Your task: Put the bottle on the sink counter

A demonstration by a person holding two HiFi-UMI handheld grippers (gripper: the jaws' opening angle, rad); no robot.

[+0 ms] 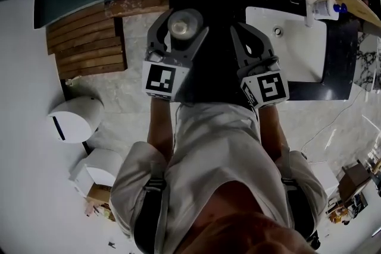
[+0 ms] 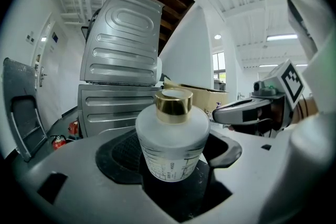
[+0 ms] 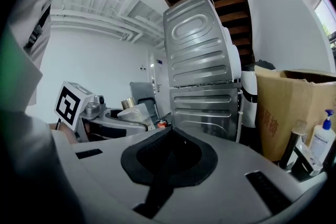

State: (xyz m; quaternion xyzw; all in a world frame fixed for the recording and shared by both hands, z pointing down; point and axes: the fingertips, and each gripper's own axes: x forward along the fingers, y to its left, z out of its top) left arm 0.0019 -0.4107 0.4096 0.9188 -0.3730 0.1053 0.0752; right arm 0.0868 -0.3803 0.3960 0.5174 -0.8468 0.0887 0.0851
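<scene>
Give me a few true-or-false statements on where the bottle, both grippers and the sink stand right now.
1. The left gripper holds the bottle between its jaws. True.
2. The bottle has a black cap. False: its cap is gold.
3. The right gripper carries a second bottle. False: its jaws are together with nothing between them.
4. The bottle already stands on the sink counter. False: it is in the left gripper, off to the left of the sink in the head view.
5. A pump bottle stands at the far corner of the sink. True.
</scene>
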